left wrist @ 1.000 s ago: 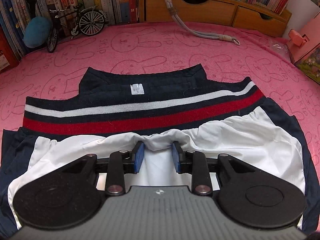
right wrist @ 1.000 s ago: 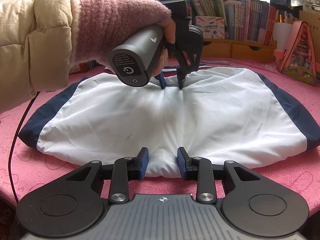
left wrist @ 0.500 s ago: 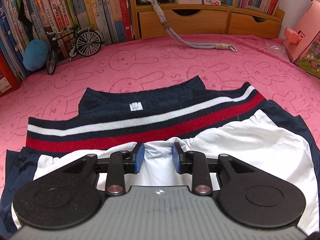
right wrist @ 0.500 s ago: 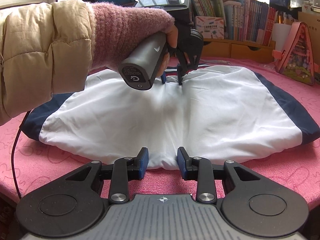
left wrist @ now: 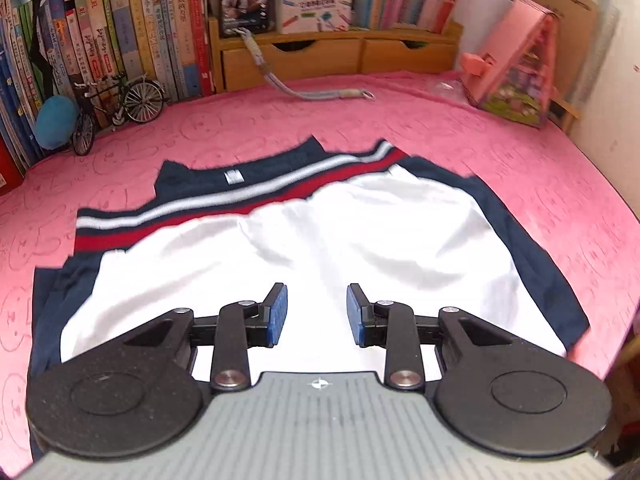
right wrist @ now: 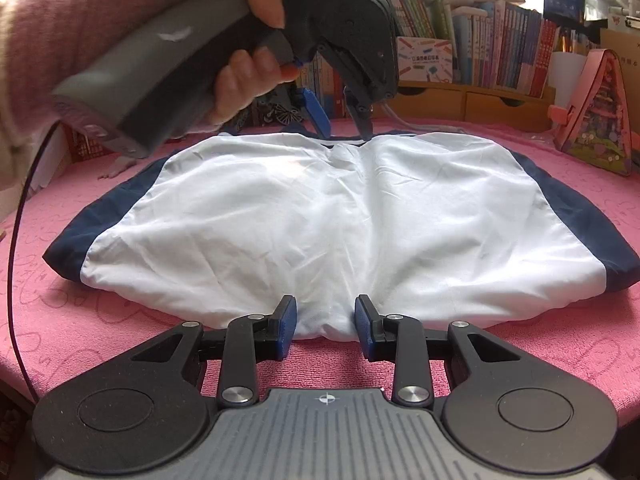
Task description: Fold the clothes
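A white garment (left wrist: 360,232) with navy sides and a red, white and navy striped band (left wrist: 240,204) lies folded flat on the pink cloth (left wrist: 440,128). My left gripper (left wrist: 316,292) hovers above the white panel, open, with nothing between its blue pads. In the right wrist view the left gripper (right wrist: 346,130) hangs over the garment's far edge, held by a hand in a pink cuff (right wrist: 100,40). My right gripper (right wrist: 324,304) rests at the garment's (right wrist: 320,216) near hem. It is open, and a bulge of white fabric lies between its pads.
Books (left wrist: 132,48), a wooden drawer unit (left wrist: 328,60), a model bicycle (left wrist: 120,108) and a blue ball (left wrist: 54,122) line the back. A grey cord (left wrist: 304,92) lies on the cloth. A pink triangular box (left wrist: 516,64) stands at the back right. A black cable (right wrist: 16,248) hangs at the left.
My left gripper has lifted up and back off the white fabric's far edge near the striped band, leaving it lying there. The right gripper has kept still at the near hem.
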`<state>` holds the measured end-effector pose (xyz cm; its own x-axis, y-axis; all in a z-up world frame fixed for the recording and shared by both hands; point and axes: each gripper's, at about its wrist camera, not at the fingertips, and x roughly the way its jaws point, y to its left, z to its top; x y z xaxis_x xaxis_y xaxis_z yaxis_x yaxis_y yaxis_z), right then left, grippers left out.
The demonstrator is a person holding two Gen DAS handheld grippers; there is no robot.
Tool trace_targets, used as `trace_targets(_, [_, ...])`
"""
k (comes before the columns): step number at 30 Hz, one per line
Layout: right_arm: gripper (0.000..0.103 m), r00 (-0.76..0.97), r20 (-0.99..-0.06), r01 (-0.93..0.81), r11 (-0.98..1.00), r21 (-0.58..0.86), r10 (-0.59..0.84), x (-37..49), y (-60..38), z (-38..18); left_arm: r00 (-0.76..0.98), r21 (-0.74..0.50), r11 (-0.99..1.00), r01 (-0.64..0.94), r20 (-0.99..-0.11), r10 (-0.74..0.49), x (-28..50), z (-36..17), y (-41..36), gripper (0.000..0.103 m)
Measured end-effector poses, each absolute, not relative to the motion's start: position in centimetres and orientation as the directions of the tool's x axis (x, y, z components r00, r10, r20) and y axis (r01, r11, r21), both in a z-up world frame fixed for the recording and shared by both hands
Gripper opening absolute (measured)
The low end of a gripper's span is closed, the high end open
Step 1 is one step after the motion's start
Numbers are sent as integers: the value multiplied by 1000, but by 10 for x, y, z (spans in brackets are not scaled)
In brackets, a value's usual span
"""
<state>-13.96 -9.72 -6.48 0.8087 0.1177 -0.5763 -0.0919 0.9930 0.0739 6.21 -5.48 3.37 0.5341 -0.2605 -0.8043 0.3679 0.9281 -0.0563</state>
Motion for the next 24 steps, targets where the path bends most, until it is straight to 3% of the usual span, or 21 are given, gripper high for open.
trace_targets(9, [33,811,-573,-93,993,71,117,-138,-98,-66,372,-88,925,370,-898,-234,22,-7,-58,31])
trace_targets(24, [33,813,-571,-92,994,64,112,-137,-96,-65,520,45,965,259,-848,-100,100,-16,-78,34])
